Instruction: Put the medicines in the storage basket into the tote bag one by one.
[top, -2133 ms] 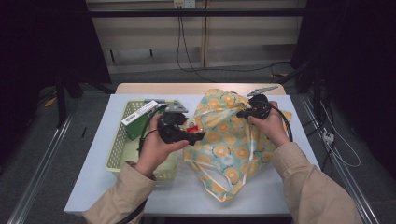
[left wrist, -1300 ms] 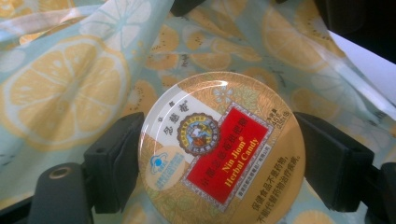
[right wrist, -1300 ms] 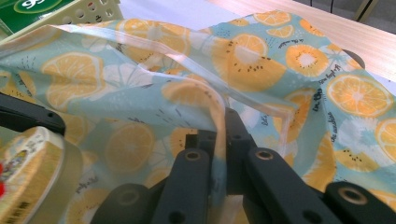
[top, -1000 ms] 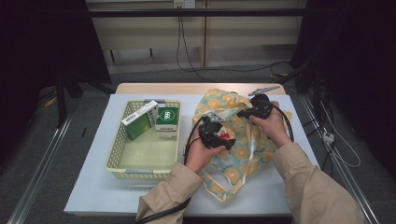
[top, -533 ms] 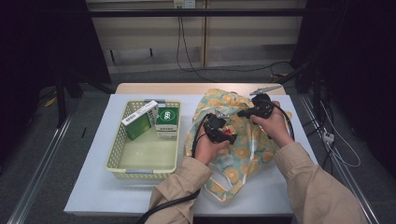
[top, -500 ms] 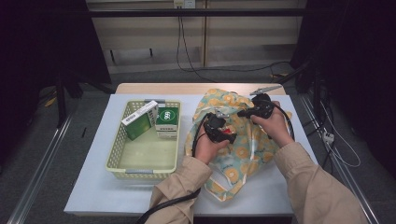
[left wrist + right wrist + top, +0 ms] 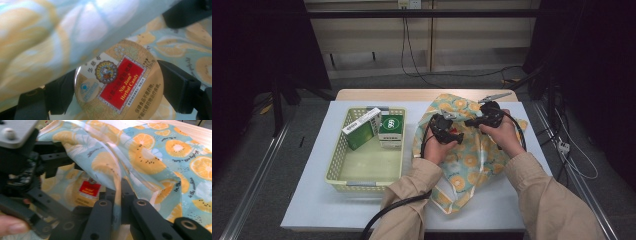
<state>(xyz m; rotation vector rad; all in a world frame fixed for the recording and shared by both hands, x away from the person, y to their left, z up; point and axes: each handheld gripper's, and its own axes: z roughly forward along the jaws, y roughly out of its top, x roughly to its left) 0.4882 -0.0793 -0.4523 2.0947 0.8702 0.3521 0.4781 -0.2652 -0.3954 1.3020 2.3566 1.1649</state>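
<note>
The bag (image 7: pixel 472 155) is thin cloth, pale blue with orange and kiwi slices printed on it, and lies crumpled on the right half of the table, its mouth at the far end with one edge lifted clear of the lower layer. The tin (image 7: pixel 119 81) is round and gold with a red label reading "Nin Jiom Herbal Candy"; it sits face up inside the bag's mouth, partly under the raised cloth.

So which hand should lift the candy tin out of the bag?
Left. The left gripper is already inside the bag with its jaws either side of the candy tin. The right gripper is clamped on the bag's rim, holding it open, so it should probably stay put.
</note>
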